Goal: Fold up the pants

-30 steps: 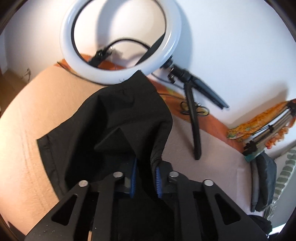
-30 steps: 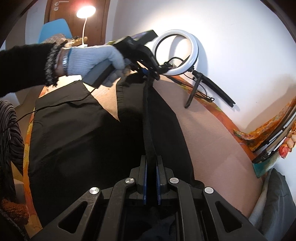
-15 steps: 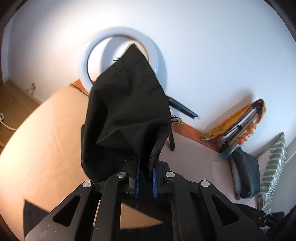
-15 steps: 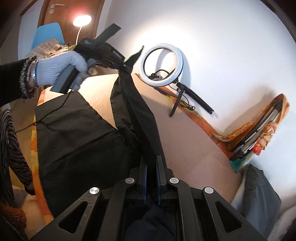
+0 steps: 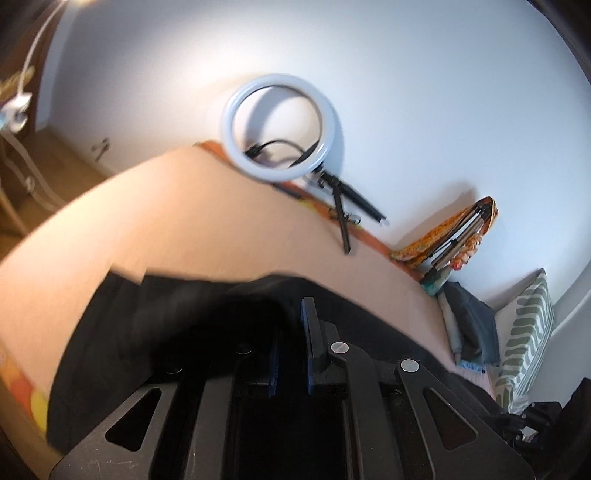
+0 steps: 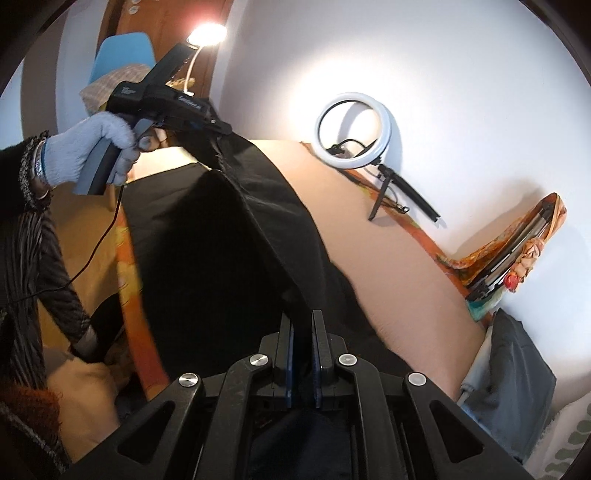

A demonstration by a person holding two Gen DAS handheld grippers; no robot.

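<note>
Home bedroom, doubling as filming corner. Peach-sheeted bed (image 5: 207, 206) against plain white wall (image 5: 406, 92); green-and-white patterned pillow (image 5: 524, 332) at its end. White ring light on small black tripod (image 6: 352, 131), brown wooden door (image 6: 155, 22), lit lamp (image 6: 207, 33), blue chair (image 6: 122, 48).

We had the pants (image 6: 236, 258) strung between our two grippers, left gripper (image 6: 218, 133) up at the far end, right gripper (image 6: 302, 354) at the near end, the rest draped on the bed (image 6: 369, 236). Ring light (image 6: 352, 131) stood behind the bed by the wall (image 6: 443, 74), pillows (image 6: 517, 369) off right.
</note>
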